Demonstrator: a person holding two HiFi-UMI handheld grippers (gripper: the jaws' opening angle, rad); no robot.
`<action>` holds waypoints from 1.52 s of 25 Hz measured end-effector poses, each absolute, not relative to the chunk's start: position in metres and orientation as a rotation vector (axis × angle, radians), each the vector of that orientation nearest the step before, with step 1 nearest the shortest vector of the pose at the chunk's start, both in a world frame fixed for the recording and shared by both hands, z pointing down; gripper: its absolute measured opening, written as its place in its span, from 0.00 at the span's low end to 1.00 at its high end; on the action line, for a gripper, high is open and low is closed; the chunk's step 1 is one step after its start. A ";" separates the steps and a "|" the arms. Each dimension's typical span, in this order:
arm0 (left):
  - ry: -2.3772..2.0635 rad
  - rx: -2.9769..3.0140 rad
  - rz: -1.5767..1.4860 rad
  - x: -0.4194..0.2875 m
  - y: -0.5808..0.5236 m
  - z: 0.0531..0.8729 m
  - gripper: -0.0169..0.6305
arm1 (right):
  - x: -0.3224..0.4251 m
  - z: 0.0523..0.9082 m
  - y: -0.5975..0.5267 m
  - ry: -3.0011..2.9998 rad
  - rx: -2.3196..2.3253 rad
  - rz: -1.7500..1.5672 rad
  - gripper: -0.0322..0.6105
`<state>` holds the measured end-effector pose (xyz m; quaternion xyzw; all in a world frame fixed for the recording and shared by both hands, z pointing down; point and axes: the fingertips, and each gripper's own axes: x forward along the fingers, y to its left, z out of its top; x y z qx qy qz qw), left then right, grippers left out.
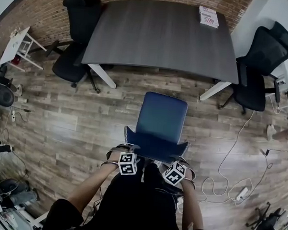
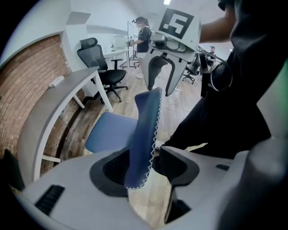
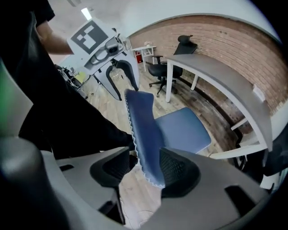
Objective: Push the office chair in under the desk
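Note:
A blue office chair (image 1: pixel 162 116) stands on the wood floor a little in front of the dark grey desk (image 1: pixel 164 35), seat toward the desk. Its backrest (image 1: pixel 155 141) is nearest me. My left gripper (image 1: pixel 126 152) is at the backrest's left top corner and my right gripper (image 1: pixel 180 161) at the right one. In the left gripper view the backrest edge (image 2: pixel 146 130) stands between the jaws of the left gripper (image 2: pixel 144 168), with floor showing beside it. In the right gripper view the backrest (image 3: pixel 144 130) sits likewise inside the open right gripper (image 3: pixel 146 170), with a gap on one side.
Black office chairs stand at the desk's left end (image 1: pixel 78 33) and right end (image 1: pixel 261 61). A booklet (image 1: pixel 208 16) lies on the desk's far right corner. Cables and a power strip (image 1: pixel 242 192) trail over the floor at right. A white side table (image 1: pixel 18 44) is far left.

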<state>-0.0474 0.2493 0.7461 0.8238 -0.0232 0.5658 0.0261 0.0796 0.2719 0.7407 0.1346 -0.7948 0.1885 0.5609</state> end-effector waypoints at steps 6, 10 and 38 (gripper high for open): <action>0.044 2.461 1.809 -0.048 0.262 0.778 0.38 | 0.086 0.771 0.274 -1.767 0.250 0.363 0.38; 0.059 2.470 1.924 -0.050 0.259 0.804 0.38 | 0.087 0.794 0.275 -1.718 0.209 0.335 0.38; 0.066 2.553 1.978 -0.063 0.202 0.831 0.23 | 0.065 0.818 0.224 -1.779 0.255 0.448 0.37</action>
